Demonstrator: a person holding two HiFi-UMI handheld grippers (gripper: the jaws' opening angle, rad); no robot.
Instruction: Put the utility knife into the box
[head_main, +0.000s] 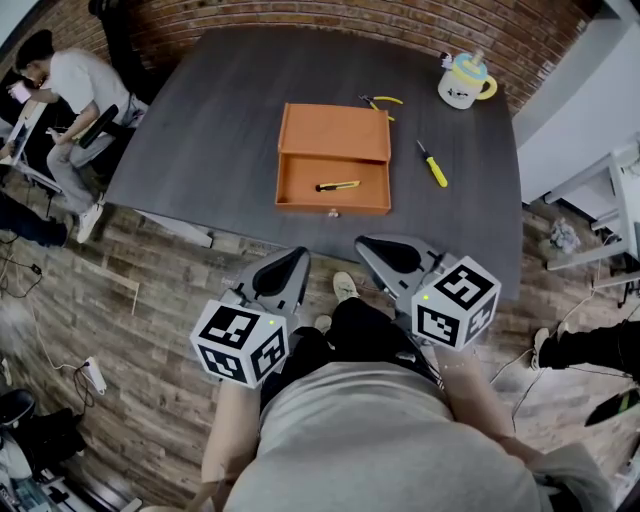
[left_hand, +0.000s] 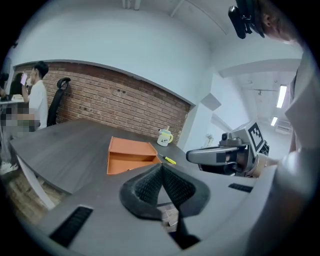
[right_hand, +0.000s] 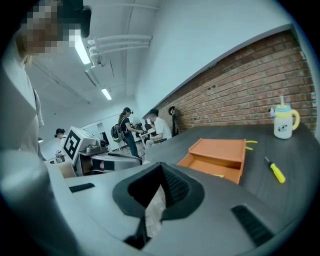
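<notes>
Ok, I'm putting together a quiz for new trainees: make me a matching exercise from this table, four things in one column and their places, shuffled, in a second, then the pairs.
Things
1. yellow-and-black utility knife
2. yellow-handled screwdriver
3. yellow-handled pliers
4. white mug with a yellow handle

Places
A. far right corner of the dark grey table
B. inside the open orange box
C. on the table, right of the box
D. just behind the box's far right corner

Pairs: 1-B, 2-C, 3-D, 4-A
</notes>
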